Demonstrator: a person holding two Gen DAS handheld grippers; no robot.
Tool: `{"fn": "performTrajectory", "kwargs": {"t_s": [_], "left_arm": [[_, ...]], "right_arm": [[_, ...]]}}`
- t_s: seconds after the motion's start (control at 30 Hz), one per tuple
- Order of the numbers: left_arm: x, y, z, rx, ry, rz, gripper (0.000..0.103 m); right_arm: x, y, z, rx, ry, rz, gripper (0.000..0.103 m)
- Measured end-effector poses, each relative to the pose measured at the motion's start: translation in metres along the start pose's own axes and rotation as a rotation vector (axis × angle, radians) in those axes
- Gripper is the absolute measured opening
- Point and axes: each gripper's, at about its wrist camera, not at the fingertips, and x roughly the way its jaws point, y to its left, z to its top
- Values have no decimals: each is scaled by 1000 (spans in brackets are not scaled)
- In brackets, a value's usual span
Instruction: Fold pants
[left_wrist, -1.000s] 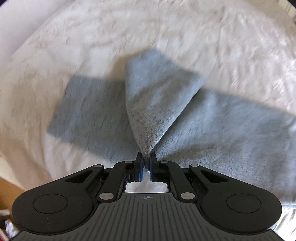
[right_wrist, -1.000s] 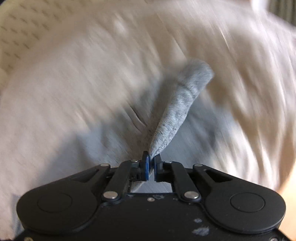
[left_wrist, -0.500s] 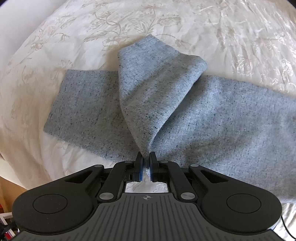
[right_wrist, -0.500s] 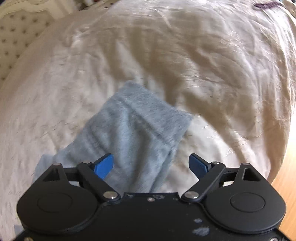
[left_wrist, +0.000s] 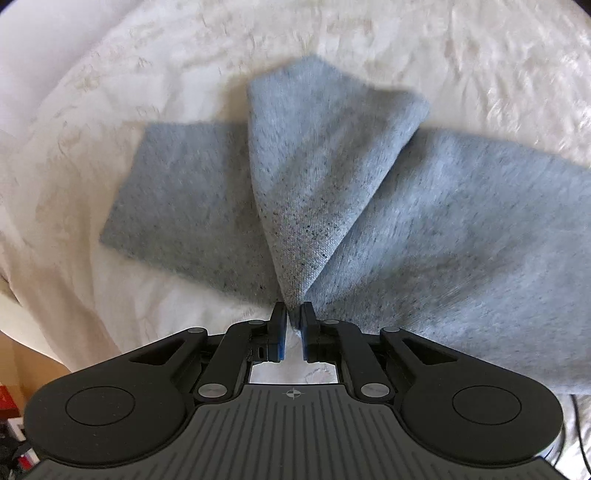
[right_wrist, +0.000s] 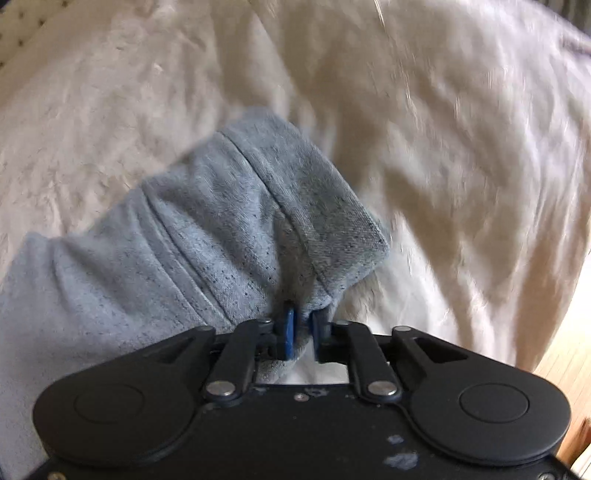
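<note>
Grey knit pants (left_wrist: 443, 221) lie spread across a cream bedspread (left_wrist: 406, 48). My left gripper (left_wrist: 293, 325) is shut on a lifted fold of the pants, which rises as a cone from the flat cloth. In the right wrist view my right gripper (right_wrist: 303, 328) is shut on the pants' hemmed end (right_wrist: 258, 221), with the seamed band bunched just ahead of the blue pads.
The bedspread (right_wrist: 443, 147) is wrinkled and runs to the bed's edge at the right, where a wooden floor (right_wrist: 565, 362) shows. A padded headboard (right_wrist: 22, 22) sits at the far left. Clutter shows at the lower left of the left wrist view (left_wrist: 14, 424).
My right gripper, open half a second ago over the pants' end, has shut on the hem. My left gripper has kept its hold and lifted slightly.
</note>
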Motion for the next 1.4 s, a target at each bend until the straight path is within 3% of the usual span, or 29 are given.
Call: {"fn": "performTrajectory", "kwargs": {"t_s": [0.07,0.2,0.27,0.47,0.6,0.77,1.0,1.17,1.33,1.4], "left_arm": [[-12,4,-2,-10,-30,-21,9],[-32,16,-11,-19,-76,-21,9],[-40,23,-14,-21,-99,-24,9],[-31,58,-6,-39,-108,-12,9],[-5,85,10,-36,-91,-28,9],[33,114,34,-10,-76,-51,9],[91,148,54,69,-20,-75,12],[84,166,58,115,-32,-109,12],[73,201,54,57,-38,-122,12],[67,215,52,22,-45,-123,12]], "right_arm": [[-21,7,0,-5,-91,-12,76],[-58,33,-4,-97,-239,74,75],[-70,58,-8,-161,-265,177,76],[-87,157,-41,-396,-183,556,77],[-99,234,-86,-506,-96,732,77],[-109,333,-154,-625,38,800,81],[-88,434,-221,-649,185,800,62],[-63,463,-230,-615,217,745,62],[-35,493,-229,-550,251,692,63],[-35,509,-232,-572,252,713,61]]}}
